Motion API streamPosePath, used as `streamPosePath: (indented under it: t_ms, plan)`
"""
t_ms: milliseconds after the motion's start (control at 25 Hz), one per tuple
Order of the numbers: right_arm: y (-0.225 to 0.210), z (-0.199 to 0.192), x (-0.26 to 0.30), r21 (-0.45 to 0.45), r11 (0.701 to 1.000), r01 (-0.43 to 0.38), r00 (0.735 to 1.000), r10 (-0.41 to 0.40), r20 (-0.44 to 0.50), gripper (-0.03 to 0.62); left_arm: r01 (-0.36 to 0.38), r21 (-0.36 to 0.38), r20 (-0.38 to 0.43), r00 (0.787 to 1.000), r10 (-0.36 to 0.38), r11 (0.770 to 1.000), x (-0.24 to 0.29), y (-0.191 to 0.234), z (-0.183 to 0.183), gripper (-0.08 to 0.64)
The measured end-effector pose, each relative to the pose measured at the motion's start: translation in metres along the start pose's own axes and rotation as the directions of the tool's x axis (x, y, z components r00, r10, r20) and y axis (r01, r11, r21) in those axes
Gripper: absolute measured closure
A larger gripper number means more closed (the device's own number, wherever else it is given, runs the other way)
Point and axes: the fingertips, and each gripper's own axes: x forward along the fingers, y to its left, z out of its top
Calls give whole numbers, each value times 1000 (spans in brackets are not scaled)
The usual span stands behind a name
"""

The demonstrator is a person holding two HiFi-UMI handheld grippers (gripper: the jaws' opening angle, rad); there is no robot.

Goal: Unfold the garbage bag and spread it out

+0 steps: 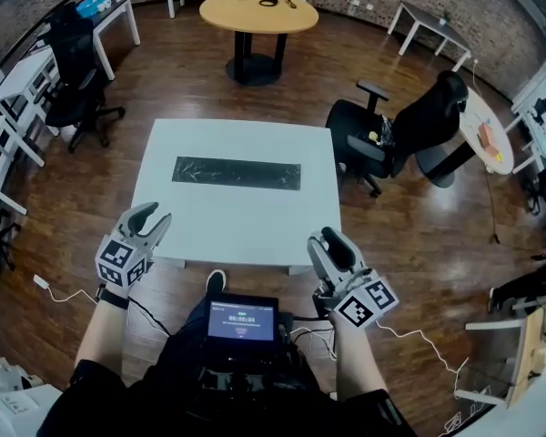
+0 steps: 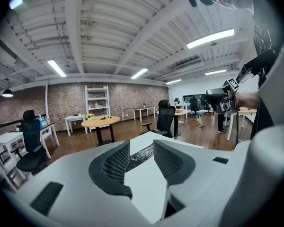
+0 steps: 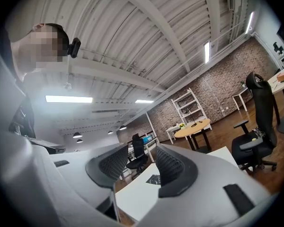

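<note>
Head view: white table (image 1: 241, 221) on wooden floor (image 1: 164, 89), folded garbage bag (image 1: 237, 173) mid-frame, well above left gripper (image 1: 153, 218) and right gripper (image 1: 331, 240), both with jaws apart and empty.

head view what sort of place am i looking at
Probably an open-plan office or lab workspace: black office chairs, white desks along the edge, a round wooden table, and a brick wall behind.

An open-plan office: brick wall (image 2: 61, 103), white desks (image 1: 23, 80), swivel chairs (image 1: 409, 130), round wooden table (image 1: 257, 12).
</note>
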Motion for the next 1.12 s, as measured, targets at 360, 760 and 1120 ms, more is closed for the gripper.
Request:
streamPosePath:
  t_ms: [360, 760, 1120]
  plan:
    - [-24, 15, 65, -38, 996, 79, 997, -79, -10, 390, 86, 99, -56, 995, -81, 991, 63, 62, -6, 396]
    - [-36, 8, 169, -56, 991, 118, 991, -121, -51, 390, 224, 287, -225, 961, -162, 931, 127, 136, -60, 399]
    - [-41, -12, 236, -95, 982, 165, 979, -175, -107, 388, 451, 418, -400, 871, -286, 789, 177, 151, -133, 405]
